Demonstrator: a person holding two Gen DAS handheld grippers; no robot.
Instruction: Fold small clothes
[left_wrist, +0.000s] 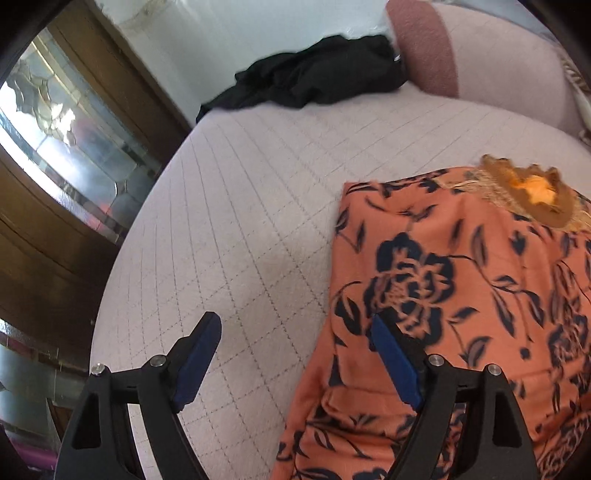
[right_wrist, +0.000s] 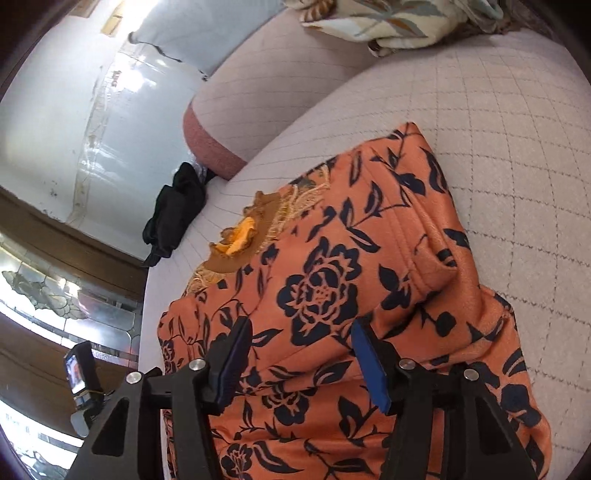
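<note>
An orange garment with a dark floral print (left_wrist: 461, 295) lies folded over on the pale quilted bed (left_wrist: 258, 203); it also fills the right wrist view (right_wrist: 332, 288). Its neckline with brown fringe trim (left_wrist: 528, 192) faces away, and also shows in the right wrist view (right_wrist: 240, 236). My left gripper (left_wrist: 295, 332) is open and empty, hovering over the garment's left edge, with its right finger over the cloth and its left finger over the bed. My right gripper (right_wrist: 299, 339) is open and empty just above the middle of the garment.
A black garment (left_wrist: 314, 77) lies crumpled at the far edge of the bed by the wall. A pink pillow (left_wrist: 480, 55) sits at the head. A patterned cloth (right_wrist: 388, 22) lies at the back. A wooden cabinet with mirrored glass (left_wrist: 55, 147) stands left of the bed.
</note>
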